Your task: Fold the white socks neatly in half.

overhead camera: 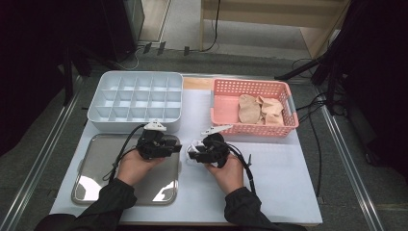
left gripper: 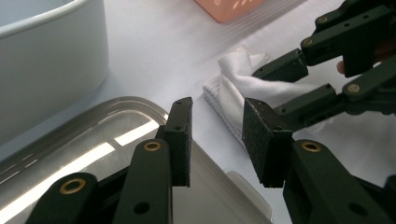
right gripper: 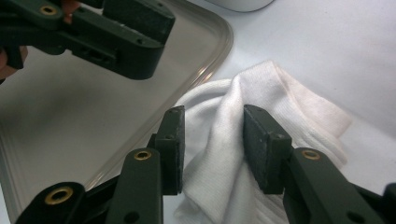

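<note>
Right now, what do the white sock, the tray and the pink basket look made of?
White sock: soft ribbed knit, probably cotton; it folds and creases. Tray: likely polished metal, mirror-like glare. Pink basket: matte moulded plastic, by its perforated walls.

High view: looking forward and down from above the person's side, taking in the whole table (overhead camera: 269, 192) from afar.
Left gripper view: riding close behind its jaws, facing the white sock (left gripper: 243, 88) and the right gripper (left gripper: 299, 81).
Right gripper view: sitting close over the sock (right gripper: 243, 154), facing the steel tray (right gripper: 70, 126).
Shared: sock, tray edge (left gripper: 116, 121).
</note>
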A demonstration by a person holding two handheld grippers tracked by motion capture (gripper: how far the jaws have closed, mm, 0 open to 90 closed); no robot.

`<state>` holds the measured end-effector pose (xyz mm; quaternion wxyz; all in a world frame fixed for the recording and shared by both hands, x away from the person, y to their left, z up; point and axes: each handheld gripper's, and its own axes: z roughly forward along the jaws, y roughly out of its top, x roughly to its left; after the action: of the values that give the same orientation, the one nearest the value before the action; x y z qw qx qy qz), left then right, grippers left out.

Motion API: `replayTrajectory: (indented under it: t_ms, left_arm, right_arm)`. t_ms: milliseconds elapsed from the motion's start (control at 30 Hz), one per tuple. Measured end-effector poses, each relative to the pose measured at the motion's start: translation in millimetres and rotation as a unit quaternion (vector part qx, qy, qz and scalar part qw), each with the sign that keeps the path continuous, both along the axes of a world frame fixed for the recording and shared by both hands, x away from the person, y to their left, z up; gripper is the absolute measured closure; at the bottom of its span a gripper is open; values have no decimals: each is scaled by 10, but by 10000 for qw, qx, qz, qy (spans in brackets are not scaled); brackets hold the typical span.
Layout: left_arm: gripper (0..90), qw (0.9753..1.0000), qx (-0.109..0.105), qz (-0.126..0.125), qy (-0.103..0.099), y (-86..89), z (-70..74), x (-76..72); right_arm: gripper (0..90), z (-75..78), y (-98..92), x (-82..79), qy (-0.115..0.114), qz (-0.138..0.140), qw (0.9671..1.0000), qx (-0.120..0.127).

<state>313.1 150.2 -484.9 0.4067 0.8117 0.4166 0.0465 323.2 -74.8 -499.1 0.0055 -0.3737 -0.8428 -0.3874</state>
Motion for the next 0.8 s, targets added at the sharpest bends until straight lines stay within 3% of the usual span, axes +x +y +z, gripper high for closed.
replayTrajectory:
  t_ms: [267,800]
  left_arm:
    - [665,10000,10,-70,-15,-131,27,120]
    - [656,9997,94,-203,-61,-354,-52,242]
  right_arm:
    - [600,44,18,-90,-107,18,9998,-162]
    - [571,-14,30,-164,-239,6,9997,-107]
